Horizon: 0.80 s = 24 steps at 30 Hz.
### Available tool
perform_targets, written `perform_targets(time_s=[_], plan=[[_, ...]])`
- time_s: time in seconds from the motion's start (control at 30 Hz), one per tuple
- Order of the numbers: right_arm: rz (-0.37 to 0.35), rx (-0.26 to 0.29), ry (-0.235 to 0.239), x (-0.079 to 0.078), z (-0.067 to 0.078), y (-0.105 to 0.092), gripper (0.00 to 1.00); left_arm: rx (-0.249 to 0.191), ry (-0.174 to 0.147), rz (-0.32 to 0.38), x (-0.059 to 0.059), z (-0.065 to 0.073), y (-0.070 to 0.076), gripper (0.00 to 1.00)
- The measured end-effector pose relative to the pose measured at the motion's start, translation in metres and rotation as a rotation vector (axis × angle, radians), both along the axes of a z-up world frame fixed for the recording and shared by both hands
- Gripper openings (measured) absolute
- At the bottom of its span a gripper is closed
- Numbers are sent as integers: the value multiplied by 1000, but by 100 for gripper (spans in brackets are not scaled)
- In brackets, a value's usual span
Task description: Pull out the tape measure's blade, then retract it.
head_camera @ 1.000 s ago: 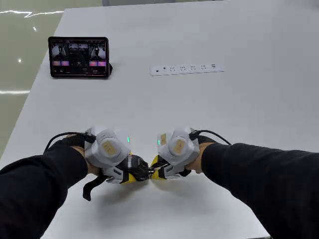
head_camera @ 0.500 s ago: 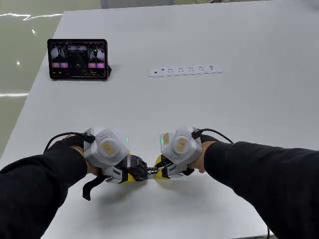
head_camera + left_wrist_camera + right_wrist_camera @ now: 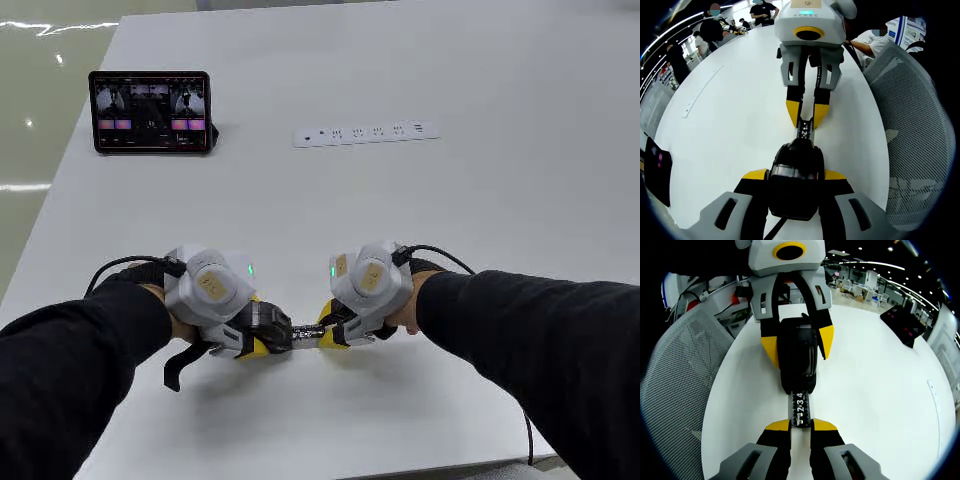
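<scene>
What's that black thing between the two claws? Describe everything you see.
It is a black tape measure with a casing that looks like plastic. The left gripper holds it between yellow-tipped jaws. A short stretch of black blade with white numerals reaches to the right gripper, which pinches its end. It lies level, low by the white table.

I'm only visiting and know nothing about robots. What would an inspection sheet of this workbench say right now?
Surface: plain white table.
Job's things: black tape measure case; a short length of blade is pulled out.
Clutter: lit tablet and power strip at the far side.
Grippers: left claw shut on the case; right claw shut on the blade's end.
Cables: black cable from the left gripper, another from the right.
Surroundings: mesh chair, people behind, glossy floor.
</scene>
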State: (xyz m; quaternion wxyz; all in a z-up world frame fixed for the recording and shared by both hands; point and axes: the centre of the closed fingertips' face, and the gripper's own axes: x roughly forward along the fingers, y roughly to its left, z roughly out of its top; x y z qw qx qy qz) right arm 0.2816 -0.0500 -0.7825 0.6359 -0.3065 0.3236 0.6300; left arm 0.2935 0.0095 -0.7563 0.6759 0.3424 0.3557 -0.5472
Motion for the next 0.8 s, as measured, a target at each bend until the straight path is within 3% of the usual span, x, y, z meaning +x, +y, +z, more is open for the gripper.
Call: perform_targets(time_s=[0.8], plan=[[-11,-22,3,-1,1,-16,10,0,2,4,0,0,0,34]])
